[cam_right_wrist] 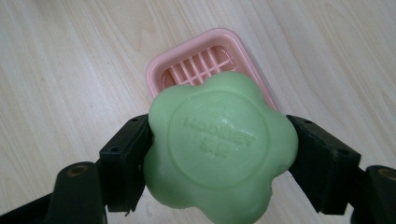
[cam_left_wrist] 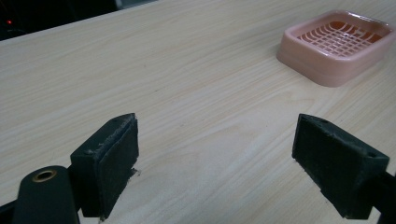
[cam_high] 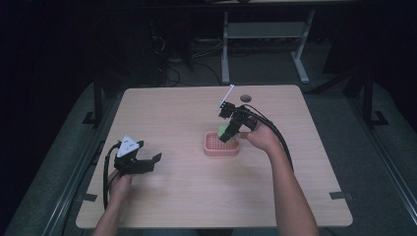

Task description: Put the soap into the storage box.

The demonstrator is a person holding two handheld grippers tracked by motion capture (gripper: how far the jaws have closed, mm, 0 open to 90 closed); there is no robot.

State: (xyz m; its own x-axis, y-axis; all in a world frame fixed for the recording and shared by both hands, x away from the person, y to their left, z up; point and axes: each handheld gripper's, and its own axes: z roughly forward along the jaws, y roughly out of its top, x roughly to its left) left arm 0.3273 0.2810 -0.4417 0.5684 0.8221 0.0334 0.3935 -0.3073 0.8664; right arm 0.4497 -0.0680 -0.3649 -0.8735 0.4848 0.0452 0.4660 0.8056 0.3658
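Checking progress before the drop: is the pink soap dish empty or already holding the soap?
Empty: the pink soap dish shows bare grid; the green soap sits clamped in the right gripper above it.

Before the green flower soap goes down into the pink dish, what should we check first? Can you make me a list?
1. Right tongs shut on the green soap: ok.
2. Soap above the pink dish: ok.
3. Dish grid free of other things: ok in the left gripper view.
4. Left tongs open, resting away from the dish: ok.
5. Soap touching the dish yet: cannot tell.
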